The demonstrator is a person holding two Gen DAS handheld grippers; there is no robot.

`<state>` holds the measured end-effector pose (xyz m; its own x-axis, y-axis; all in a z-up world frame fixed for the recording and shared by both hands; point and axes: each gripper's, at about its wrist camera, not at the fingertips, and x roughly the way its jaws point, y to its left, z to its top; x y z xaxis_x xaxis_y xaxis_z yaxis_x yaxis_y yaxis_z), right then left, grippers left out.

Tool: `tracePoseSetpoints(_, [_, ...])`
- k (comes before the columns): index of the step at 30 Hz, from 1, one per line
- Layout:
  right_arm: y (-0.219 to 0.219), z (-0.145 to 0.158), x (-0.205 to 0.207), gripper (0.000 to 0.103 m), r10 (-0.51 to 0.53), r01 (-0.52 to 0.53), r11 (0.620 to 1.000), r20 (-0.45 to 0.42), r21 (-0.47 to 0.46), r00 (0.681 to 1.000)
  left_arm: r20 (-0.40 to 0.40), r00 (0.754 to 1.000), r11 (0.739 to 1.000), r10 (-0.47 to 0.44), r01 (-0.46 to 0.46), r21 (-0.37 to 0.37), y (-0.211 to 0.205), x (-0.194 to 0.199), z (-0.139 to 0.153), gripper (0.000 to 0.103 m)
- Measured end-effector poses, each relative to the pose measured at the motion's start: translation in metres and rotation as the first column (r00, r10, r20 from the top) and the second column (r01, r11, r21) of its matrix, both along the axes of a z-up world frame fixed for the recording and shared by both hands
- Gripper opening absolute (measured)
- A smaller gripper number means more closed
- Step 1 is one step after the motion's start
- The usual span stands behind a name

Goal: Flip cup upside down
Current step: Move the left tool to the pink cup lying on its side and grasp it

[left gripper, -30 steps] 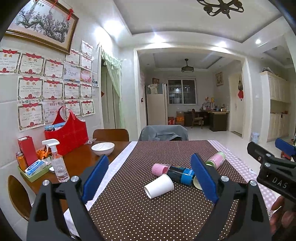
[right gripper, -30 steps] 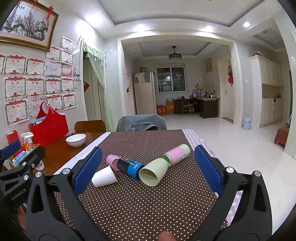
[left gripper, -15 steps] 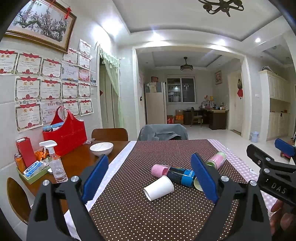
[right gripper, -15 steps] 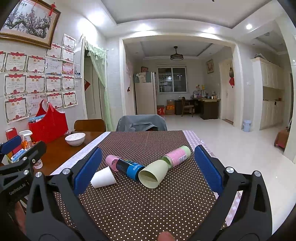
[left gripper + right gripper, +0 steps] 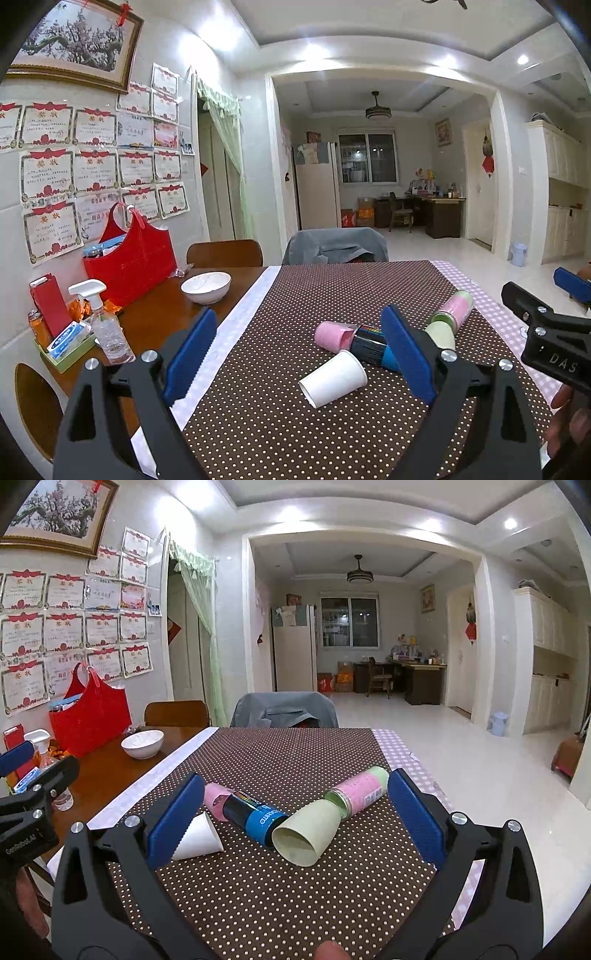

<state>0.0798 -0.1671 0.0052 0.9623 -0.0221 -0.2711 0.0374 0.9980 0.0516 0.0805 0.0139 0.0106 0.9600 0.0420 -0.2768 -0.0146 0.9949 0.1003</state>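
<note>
A white paper cup (image 5: 333, 377) lies on its side on the brown dotted tablecloth (image 5: 280, 424), mouth toward me; it shows in the right wrist view (image 5: 197, 838) behind the left finger. A pale green cup (image 5: 306, 832) lies on its side, mouth toward me; in the left wrist view (image 5: 441, 334) it is partly hidden. A pink cup (image 5: 216, 799) lies over the end of a black and blue bottle (image 5: 258, 819). My left gripper (image 5: 299, 354) is open and empty, short of the white cup. My right gripper (image 5: 291, 812) is open and empty, short of the green cup.
A pink and green bottle (image 5: 360, 792) lies behind the green cup. A white bowl (image 5: 205, 287), a spray bottle (image 5: 107, 330), a red bag (image 5: 131, 258) and a small tray of items (image 5: 64, 345) stand on the bare wood at the left. Chairs (image 5: 334, 249) stand at the far edge.
Both grippers have drifted slightly; the cups and bottles lie where they were. Both grippers stay open.
</note>
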Motion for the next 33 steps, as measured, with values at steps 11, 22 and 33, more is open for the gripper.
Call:
tracePoseSetpoints(11, [-0.012,-0.015,0.053,0.097,0.015,-0.015,1.000,-0.101,-0.004,0.995,-0.154,0.987,0.999,-0.040,0.041,0.009,-0.005,0.068,-0.007,0.089])
tracePoseSetpoints(22, [-0.026,-0.041,0.134,0.097,0.077,-0.078,0.997,-0.253,0.005,0.964,-0.427,0.901,0.996,-0.077,0.053,-0.069,-0.006,0.178,-0.036,0.089])
tracePoseSetpoints(33, [-0.033,-0.065,0.193,0.097,0.133,-0.129,0.991,-0.350,0.034,0.927,-0.639,0.765,0.988,-0.078,-0.029,-0.155,-0.004,0.272,-0.086,0.089])
